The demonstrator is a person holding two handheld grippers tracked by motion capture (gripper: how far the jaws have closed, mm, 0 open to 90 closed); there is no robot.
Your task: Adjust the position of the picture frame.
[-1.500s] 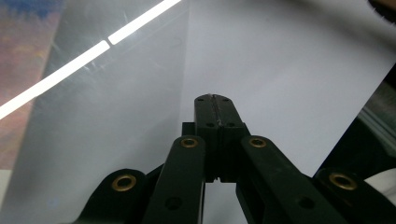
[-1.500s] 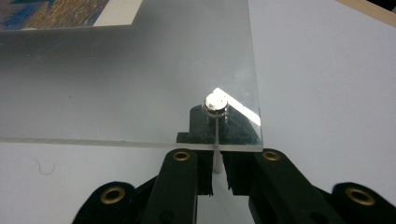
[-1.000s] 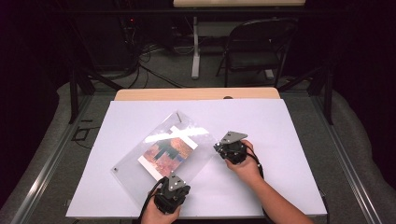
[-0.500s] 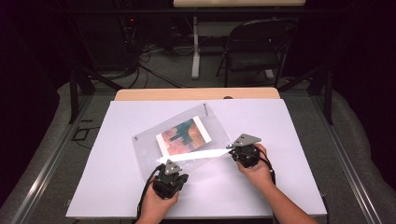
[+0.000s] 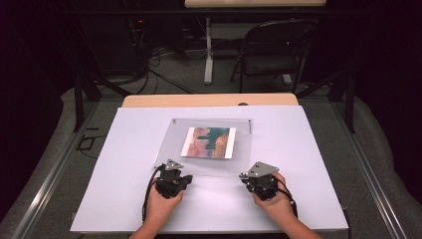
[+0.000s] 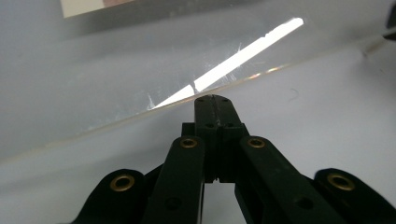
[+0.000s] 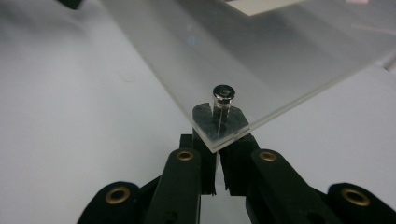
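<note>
A: Here we are at the white desk (image 5: 124, 164), and a clear acrylic frame (image 5: 171, 142) is lying near the middle of it, squared up with the desk's edges, a colourful picture (image 5: 209, 142) sandwiched inside it.

B: And both hands are working the near edge. The left gripper (image 5: 185, 178) is sitting at the frame's near left corner, the right gripper (image 5: 247, 178) at its near right corner.

A: In the left gripper view, the left gripper's (image 6: 212, 100) jaws are pressing together, tips right at the frame's (image 6: 116, 79) edge. Whether they are pinching the sheet, I cannot tell from here.

B: The right gripper view is much clearer. The right gripper (image 7: 218, 126) is clamping the corner of the frame (image 7: 280, 56), the jaws sitting narrow with the clear sheet between them.

A: And a small metal stud (image 7: 223, 95) is standing up through that corner, just above the jaw tips.

B: Another stud (image 5: 250, 124) is showing at the far right corner in the high view.

A: Beyond the desk, a folding chair (image 5: 276, 47) is standing on the floor, with cables (image 5: 164, 74) trailing across the floor.
</note>
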